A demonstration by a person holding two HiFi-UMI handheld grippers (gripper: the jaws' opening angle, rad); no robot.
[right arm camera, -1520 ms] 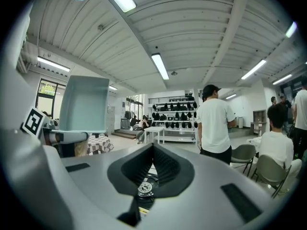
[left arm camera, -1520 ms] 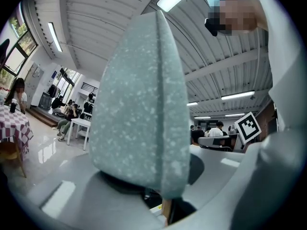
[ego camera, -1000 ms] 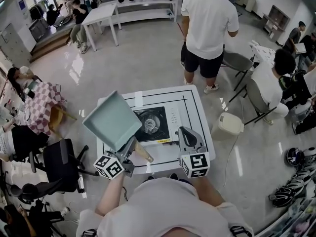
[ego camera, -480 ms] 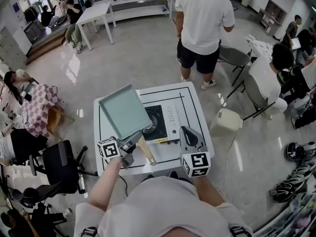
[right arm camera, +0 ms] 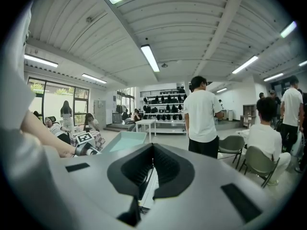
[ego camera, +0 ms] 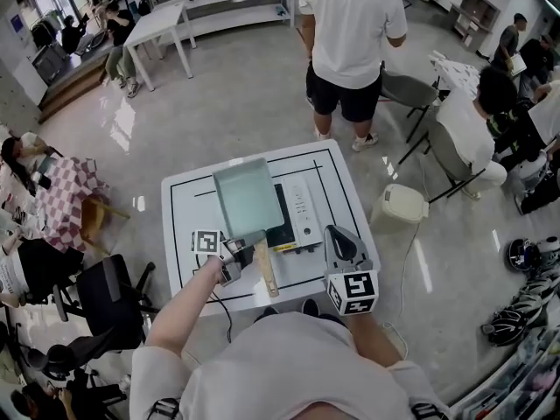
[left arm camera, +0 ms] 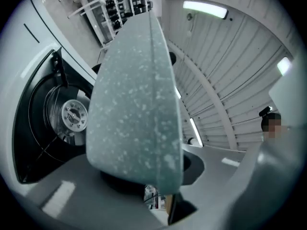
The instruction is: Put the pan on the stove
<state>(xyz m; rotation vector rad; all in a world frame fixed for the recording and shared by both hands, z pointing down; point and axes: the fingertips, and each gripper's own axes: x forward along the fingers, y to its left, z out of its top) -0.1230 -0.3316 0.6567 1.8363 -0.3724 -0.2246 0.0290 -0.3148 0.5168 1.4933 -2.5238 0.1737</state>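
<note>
The pan (ego camera: 248, 201) is a pale green rectangular one with a wooden handle (ego camera: 267, 271). It hangs roughly level over the gas stove (ego camera: 302, 213) on the white table (ego camera: 341, 178). My left gripper (ego camera: 252, 255) is shut on the handle from the left. In the left gripper view the pan's speckled underside (left arm camera: 134, 99) fills the middle, and a gap shows between it and the burner (left arm camera: 74, 115). My right gripper (ego camera: 335, 233) hovers over the table's front right corner, right of the stove, shut and holding nothing. In its own view the right gripper (right arm camera: 153, 150) points past the pan (right arm camera: 125, 140).
A person in a white shirt (ego camera: 350, 24) stands just beyond the table. A beige bin (ego camera: 401, 210) sits at the table's right, a black office chair (ego camera: 109, 291) at its left. People sit on chairs at the right (ego camera: 477, 129).
The pan has swung right and down from a tilted pose left of the stove to a level one over the burner. The right gripper has barely shifted.
</note>
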